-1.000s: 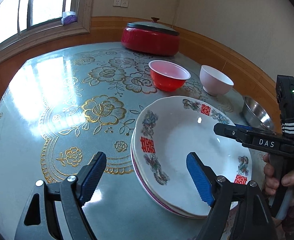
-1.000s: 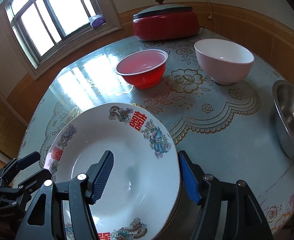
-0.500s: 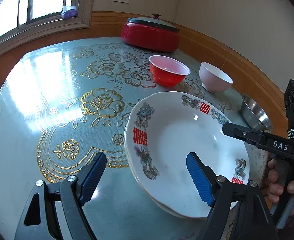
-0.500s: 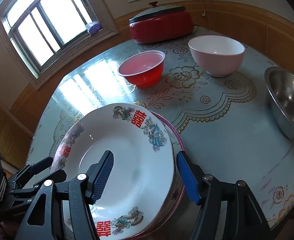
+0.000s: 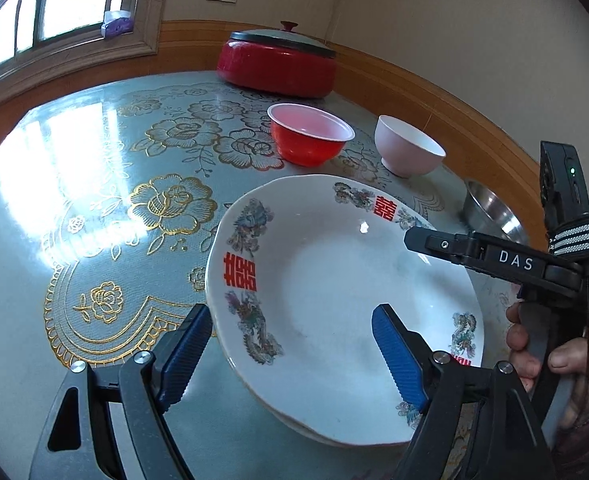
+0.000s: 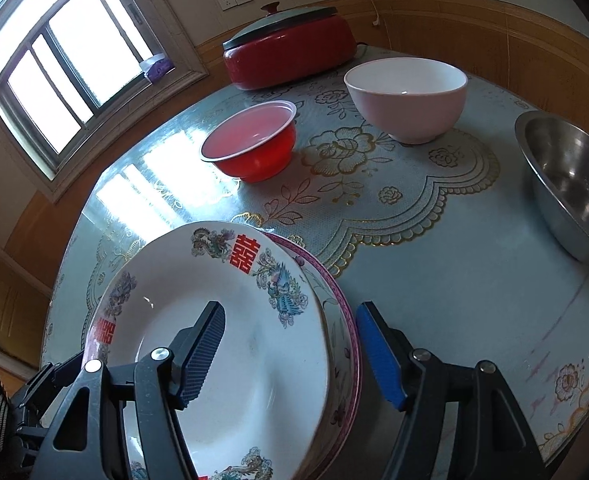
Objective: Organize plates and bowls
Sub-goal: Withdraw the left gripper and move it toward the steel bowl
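1. A white plate (image 5: 334, 304) with red characters and painted birds sits on top of a pink-rimmed plate (image 6: 344, 320); the stack rests near the front edge of the table (image 5: 94, 208).
2. The left gripper (image 5: 286, 356) is released: its jaws stand wide, straddling the left rim of the top plate, one blue pad outside the rim and one over the plate's well. No pad presses on the plate.
3. The right gripper (image 6: 290, 354) straddles the right rim of the stack, its jaws opening. One pad hangs over the top plate, the other stands just outside the pink rim, and neither is seen pressing.
4. A hand (image 5: 550, 360) holds the right gripper's handle at the plate's right side.
5. Behind the stack stand a red bowl (image 5: 310, 136) and a white bowl (image 5: 408, 152), apart from each other.
6. A steel bowl (image 6: 570, 184) sits at the table's right edge.
7. A red lidded pot (image 5: 278, 64) stands at the far edge.
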